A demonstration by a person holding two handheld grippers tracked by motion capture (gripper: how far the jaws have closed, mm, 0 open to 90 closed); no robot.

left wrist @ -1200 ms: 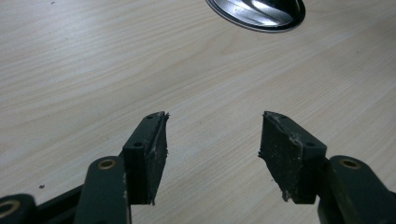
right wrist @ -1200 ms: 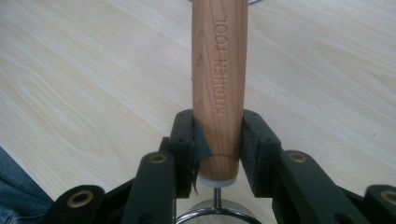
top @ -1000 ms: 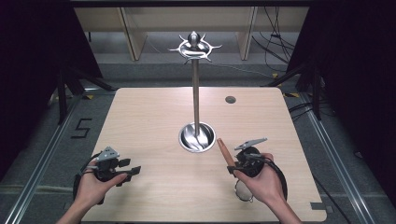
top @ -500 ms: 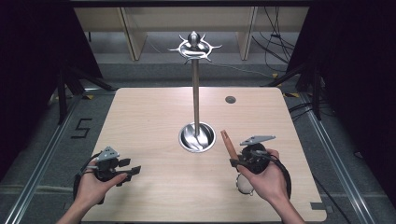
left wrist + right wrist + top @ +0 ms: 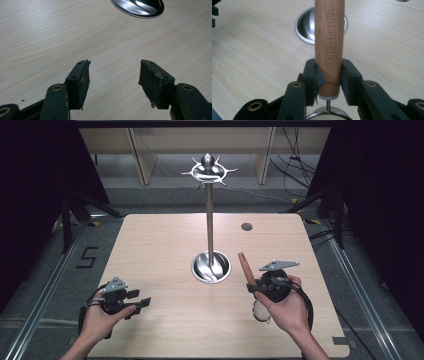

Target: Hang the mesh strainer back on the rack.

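Observation:
A kitchen tool with a wooden handle (image 5: 244, 266) stamped "KITCHEN TOOL" (image 5: 329, 37) is clamped in my right gripper (image 5: 253, 288), low on the handle (image 5: 328, 75). The handle points up and away toward the stand. Its round pale head (image 5: 261, 311) hangs below the person's hand, and a metal ring (image 5: 328, 114) shows under the jaws. A tall metal stand rises mid-table from a shiny round base (image 5: 211, 267), with a pole (image 5: 209, 220) and a crown of hooks (image 5: 208, 170). My left gripper (image 5: 142, 303) rests open at the front left, nothing between its pads (image 5: 113, 75).
The wooden table (image 5: 150, 250) has a small dark hole (image 5: 246, 226) at the back right. The stand's base shows ahead of the left gripper (image 5: 140, 6) and just behind the handle (image 5: 307, 25). Shelving and cables lie beyond the far edge.
My right gripper has shifted slightly right and away from the person, with the wooden handle still held. The left gripper has stayed put.

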